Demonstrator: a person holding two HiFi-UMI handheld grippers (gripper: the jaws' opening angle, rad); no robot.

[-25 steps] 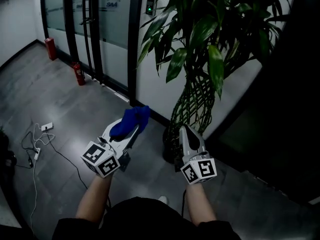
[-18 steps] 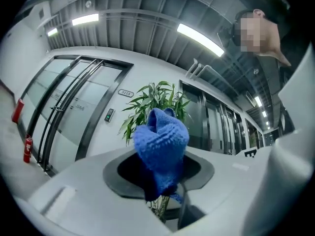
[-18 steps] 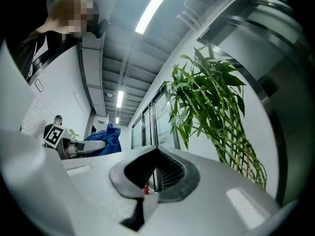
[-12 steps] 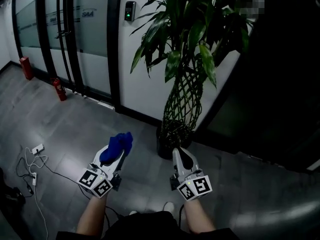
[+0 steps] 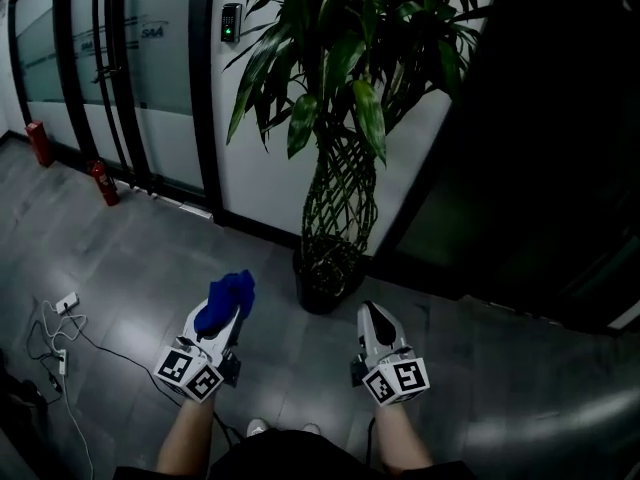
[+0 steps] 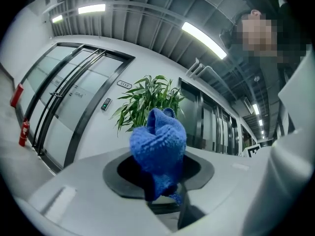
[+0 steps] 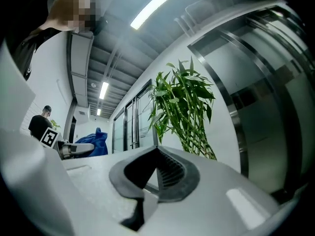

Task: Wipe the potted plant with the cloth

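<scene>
From where I stand, the left gripper (image 5: 226, 315) pinches the blue cloth (image 5: 226, 298) in a loose bunch; the right gripper (image 5: 372, 312) has its jaws pressed together on nothing. The potted plant (image 5: 335, 78) stands against the wall ahead, well apart from both, so no wiping is yet begun. I think the bunch may slip out when rubbed on a leaf; the long thin leaves may bend or tear if nothing supports them; a hard pull could tip the dark pot (image 5: 325, 276).
</scene>
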